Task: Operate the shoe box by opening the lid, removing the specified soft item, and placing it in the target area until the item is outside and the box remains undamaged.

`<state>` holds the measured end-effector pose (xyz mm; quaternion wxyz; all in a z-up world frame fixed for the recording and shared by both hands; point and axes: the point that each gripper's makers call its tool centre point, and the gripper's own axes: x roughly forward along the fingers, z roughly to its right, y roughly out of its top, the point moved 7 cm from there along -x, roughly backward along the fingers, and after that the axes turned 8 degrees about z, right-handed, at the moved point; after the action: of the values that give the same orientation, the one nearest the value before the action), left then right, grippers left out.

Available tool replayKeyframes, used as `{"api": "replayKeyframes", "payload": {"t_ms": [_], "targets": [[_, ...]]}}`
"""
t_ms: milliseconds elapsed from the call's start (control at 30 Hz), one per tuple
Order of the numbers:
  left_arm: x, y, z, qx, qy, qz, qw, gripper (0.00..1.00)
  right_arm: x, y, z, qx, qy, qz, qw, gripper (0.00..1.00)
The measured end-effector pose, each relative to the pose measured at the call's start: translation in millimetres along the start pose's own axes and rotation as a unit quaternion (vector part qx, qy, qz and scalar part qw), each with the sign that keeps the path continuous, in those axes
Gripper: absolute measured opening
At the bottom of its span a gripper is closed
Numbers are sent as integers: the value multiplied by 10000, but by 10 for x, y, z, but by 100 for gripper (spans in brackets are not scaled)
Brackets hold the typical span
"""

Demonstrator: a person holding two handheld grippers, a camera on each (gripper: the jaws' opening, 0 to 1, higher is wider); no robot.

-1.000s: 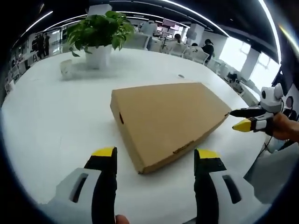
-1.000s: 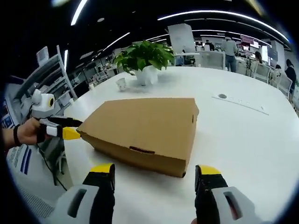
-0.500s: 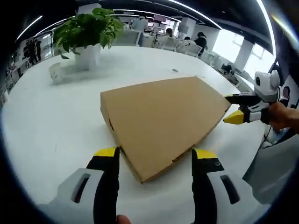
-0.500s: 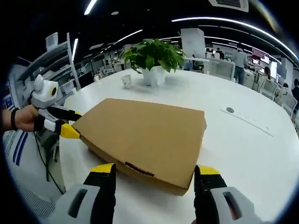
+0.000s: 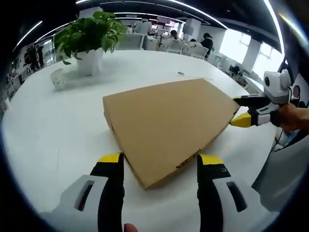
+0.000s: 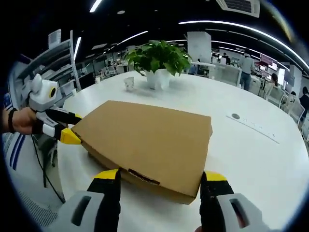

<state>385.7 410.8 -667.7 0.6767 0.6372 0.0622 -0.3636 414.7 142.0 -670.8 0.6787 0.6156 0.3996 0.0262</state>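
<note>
Open-plan office, white table (image 5: 43,125), potted plant (image 5: 88,36), curved ceiling light strips (image 6: 231,26), bright windows (image 5: 241,48)

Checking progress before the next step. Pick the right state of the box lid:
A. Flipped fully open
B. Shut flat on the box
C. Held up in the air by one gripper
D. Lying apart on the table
B: the lid lies flat and shut on the box, with the left gripper and right gripper each open at a corner.
</note>
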Motion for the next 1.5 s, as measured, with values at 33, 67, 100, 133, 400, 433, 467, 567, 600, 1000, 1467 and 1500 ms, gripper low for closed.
{"api": "replayKeyframes", "payload": {"t_ms": [33, 67, 100, 133, 400, 433, 467, 567, 600, 1000, 1467, 1500], "targets": [[0, -1, 0, -1, 2, 5, 10000, 59, -1, -1, -2, 4, -4, 2, 10000, 64], [1, -3, -3, -3, 7, 15, 10000, 58, -2, -2, -5, 6, -6, 3, 10000, 64], [-3, -8, 0, -10, 14, 25, 10000, 58, -4, -2, -6, 9, -6, -1, 10000, 64], [-6, -12, -2, -14, 21, 37, 10000, 58, -9, -2, -13, 15, -8, -11, 10000, 64], [-74, -64, 8, -6, 14, 32, 10000, 58, -74, -39, -73, 15, 10, -7, 10000, 62], [-92, -72, 19, -5, 14, 34, 10000, 58, -82, -42, -76, 14, 17, -9, 10000, 62], [-107, -82, 25, -1, 10, 37, 10000, 58, -100, -51, -93, 12, 27, -17, 10000, 61], [-120, -91, 30, 26, -3, 42, 10000, 58, -131, -71, -108, 14, 44, -18, 10000, 61], [-128, -97, 32, 35, -9, 42, 10000, 58, -149, -82, -119, 21, 54, -12, 10000, 61], [-278, -212, 76, 63, -49, 13, 10000, 57, -268, -162, -236, 64, 85, 38, 9999, 59], [-426, -309, 104, 102, -93, -1, 9999, 56, -380, -244, -348, 87, 118, 63, 9999, 59], [-432, -311, 108, 100, -88, -1, 9999, 56, -379, -244, -348, 91, 113, 66, 9999, 59]]}}
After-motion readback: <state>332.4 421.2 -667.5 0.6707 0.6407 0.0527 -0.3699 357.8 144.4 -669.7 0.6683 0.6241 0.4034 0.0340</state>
